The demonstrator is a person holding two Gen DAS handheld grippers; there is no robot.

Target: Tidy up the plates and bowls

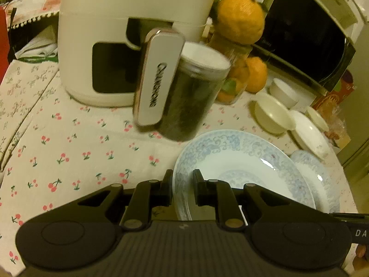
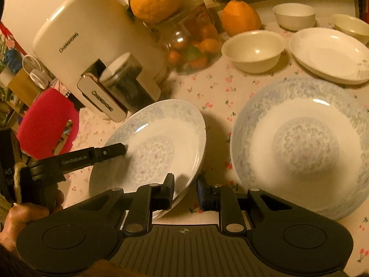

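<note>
Your left gripper (image 1: 182,191) pinches the rim of a tilted blue-patterned plate (image 2: 159,145), lifted over the cherry-print cloth (image 1: 69,143). Your right gripper (image 2: 185,192) reaches to its lower edge, fingers spread on both sides, perhaps not touching. A second patterned plate (image 2: 304,145) lies flat beside. The cream appliance (image 2: 76,34) reads "CHANGHONG".

Left claw (image 1: 182,190) grips the tilted blue-patterned plate's (image 1: 242,161) rim

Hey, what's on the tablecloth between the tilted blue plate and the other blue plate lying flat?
Nothing: the right wrist view shows only bare cherry-print tablecloth between the tilted plate and the flat plate.
</note>
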